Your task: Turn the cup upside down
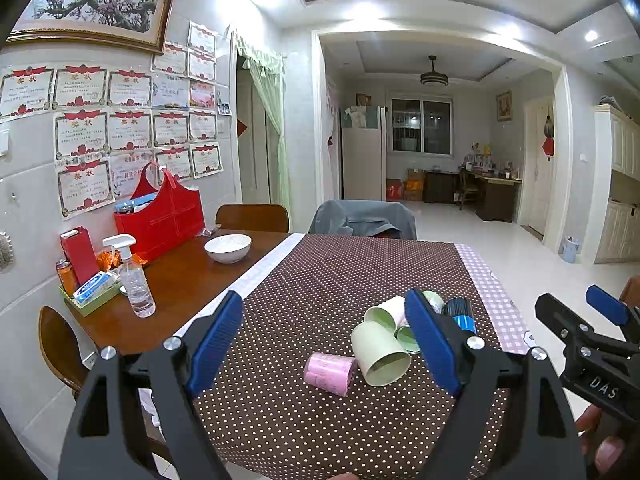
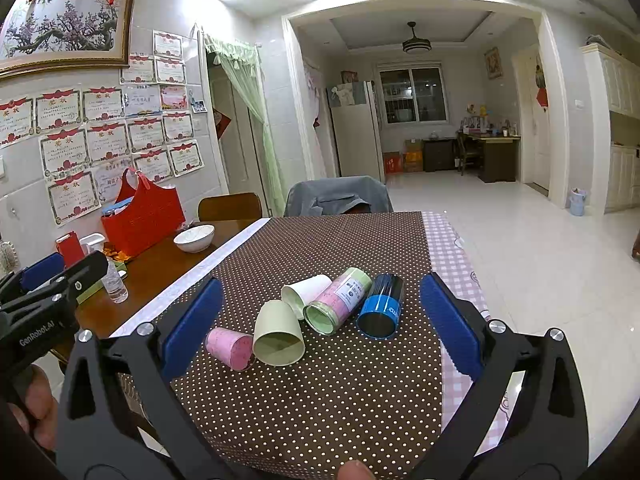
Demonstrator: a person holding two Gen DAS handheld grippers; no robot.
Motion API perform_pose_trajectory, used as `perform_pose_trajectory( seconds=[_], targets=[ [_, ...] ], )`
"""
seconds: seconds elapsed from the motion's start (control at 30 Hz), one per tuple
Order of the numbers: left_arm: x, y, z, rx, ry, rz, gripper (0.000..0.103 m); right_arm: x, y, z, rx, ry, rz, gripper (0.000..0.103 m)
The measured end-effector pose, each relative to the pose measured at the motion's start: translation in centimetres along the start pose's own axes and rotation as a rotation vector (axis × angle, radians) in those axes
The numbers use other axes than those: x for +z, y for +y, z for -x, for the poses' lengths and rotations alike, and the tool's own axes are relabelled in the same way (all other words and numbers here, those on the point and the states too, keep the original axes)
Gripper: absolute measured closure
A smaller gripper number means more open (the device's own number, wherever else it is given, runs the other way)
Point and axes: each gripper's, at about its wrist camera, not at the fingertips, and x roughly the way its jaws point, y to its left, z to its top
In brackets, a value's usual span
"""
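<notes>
Several cups lie on their sides on the brown polka-dot tablecloth (image 2: 320, 380): a pink cup (image 2: 229, 347), a pale green cup (image 2: 277, 334), a white cup (image 2: 306, 292), a pink-and-green cup (image 2: 338, 300) and a blue-and-black cup (image 2: 382, 304). In the left wrist view the pink cup (image 1: 330, 372) and pale green cup (image 1: 380, 358) lie between the fingers, and the right finger (image 1: 430, 344) hides part of the others. My left gripper (image 1: 324, 348) is open and empty above the cloth. My right gripper (image 2: 320, 324) is open and empty, held short of the cups.
A white bowl (image 1: 227, 248), a spray bottle (image 1: 134, 280), a red bag (image 1: 160, 220) and a tray of boxes (image 1: 90, 292) stand on the bare wooden table at the left. A chair with a grey jacket (image 1: 362, 220) is at the far edge. The table's right edge drops to the tiled floor.
</notes>
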Motion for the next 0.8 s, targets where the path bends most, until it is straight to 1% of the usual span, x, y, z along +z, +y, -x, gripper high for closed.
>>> perform_pose_trajectory(
  seconds=[0.8],
  targets=[
    [0.28,0.18,0.2,0.004,0.004,0.004,0.021,0.09,-0.03,-0.12,0.002,0.008,-0.004,0.006]
  ],
)
